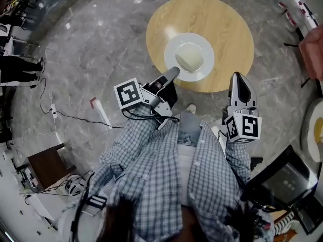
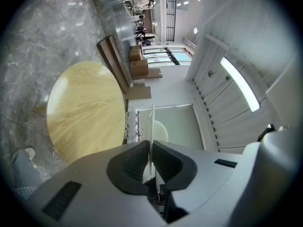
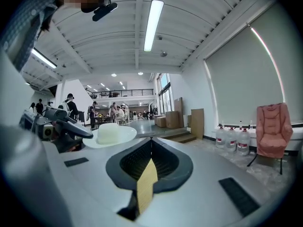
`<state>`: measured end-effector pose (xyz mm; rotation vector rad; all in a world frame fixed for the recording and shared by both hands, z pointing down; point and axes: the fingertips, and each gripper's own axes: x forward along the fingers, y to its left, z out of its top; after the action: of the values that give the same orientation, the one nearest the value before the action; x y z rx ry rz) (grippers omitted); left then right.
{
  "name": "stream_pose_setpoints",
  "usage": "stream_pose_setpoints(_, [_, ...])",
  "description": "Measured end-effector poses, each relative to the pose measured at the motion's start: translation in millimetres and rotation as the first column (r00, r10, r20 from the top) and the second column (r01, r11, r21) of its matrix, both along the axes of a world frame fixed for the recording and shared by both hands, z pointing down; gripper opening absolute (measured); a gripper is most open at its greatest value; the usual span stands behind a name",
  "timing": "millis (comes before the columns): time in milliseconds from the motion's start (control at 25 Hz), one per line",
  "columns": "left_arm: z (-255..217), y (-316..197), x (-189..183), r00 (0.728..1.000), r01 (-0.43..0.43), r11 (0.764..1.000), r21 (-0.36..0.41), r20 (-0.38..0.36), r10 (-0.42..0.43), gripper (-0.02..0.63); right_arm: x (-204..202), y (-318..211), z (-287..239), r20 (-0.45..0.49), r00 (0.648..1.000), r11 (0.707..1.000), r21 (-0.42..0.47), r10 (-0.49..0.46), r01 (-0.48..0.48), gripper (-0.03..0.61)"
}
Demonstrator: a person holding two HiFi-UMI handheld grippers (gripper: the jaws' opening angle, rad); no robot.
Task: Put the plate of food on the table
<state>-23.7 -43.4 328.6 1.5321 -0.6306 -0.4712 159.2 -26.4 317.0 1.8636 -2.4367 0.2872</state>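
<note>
Plate of food [image 1: 207, 47], over table [image 1: 227, 24] from above, edge-on in left hand-held gripper [image 2: 150, 145]

We see a grey marble floor [image 1: 96, 44] with a thin black cable [image 1: 75, 118] trailing across it, and a dark wooden box [image 1: 48, 166] at the left. In the right gripper view we find a pink armchair [image 3: 271, 129] by the wall, a row of large water bottles [image 3: 232, 138] just beside it, stacked cardboard boxes [image 3: 173, 116] further back, a long ceiling light [image 3: 152, 25] overhead, and several people [image 3: 71, 105] standing far off in the hall.
</note>
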Motion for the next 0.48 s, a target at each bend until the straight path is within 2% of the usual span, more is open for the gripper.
stream_pose_setpoints(480, [-9.9, -7.1, -0.4, 1.0, -0.01, 1.0, 0.024, -0.002, 0.01, 0.02, 0.2, 10.4, 3.6, 0.015, 1.0, 1.0, -0.013, 0.021, -0.021, 0.008])
